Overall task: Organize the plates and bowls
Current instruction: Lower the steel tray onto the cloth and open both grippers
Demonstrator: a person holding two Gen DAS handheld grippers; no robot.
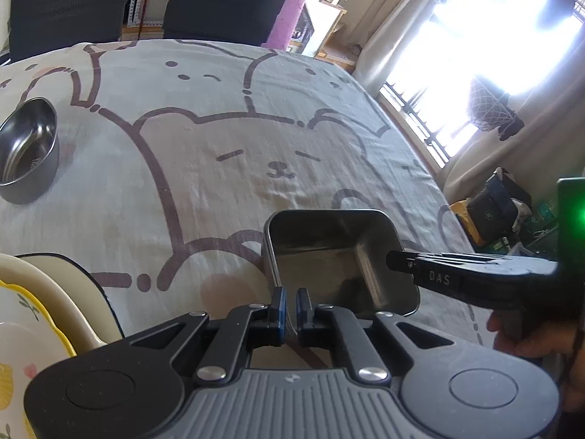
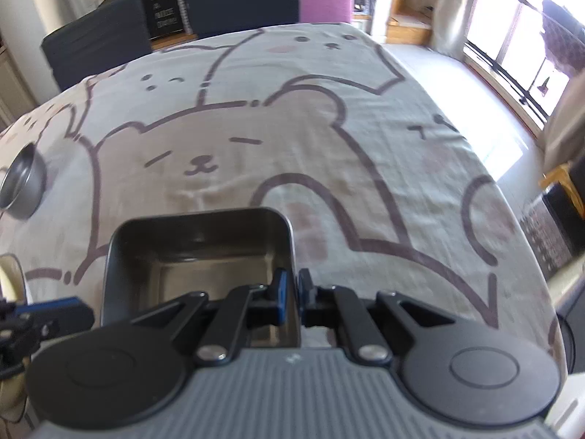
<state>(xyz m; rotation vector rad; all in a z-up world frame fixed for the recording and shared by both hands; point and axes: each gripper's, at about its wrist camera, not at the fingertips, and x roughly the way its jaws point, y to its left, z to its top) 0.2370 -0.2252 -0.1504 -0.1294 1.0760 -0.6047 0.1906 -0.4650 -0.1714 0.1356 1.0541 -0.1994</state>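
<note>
A square steel tray [image 1: 329,252] is held over the bear-print tablecloth. My left gripper [image 1: 291,301] is shut on its near rim. My right gripper [image 2: 291,291] is shut on its right rim [image 2: 292,256]; its black body also shows from the right in the left wrist view [image 1: 457,274]. A round steel bowl [image 1: 25,146] sits at the far left of the table, also in the right wrist view [image 2: 23,183]. A stack of cream and yellow floral plates [image 1: 33,314] lies at the lower left.
The tablecloth [image 1: 219,153] covers the table. Two dark chairs [image 1: 219,3] stand at its far edge. The table's right edge drops to the floor by a bright window [image 1: 493,55], with bags and clutter [image 1: 493,208] below.
</note>
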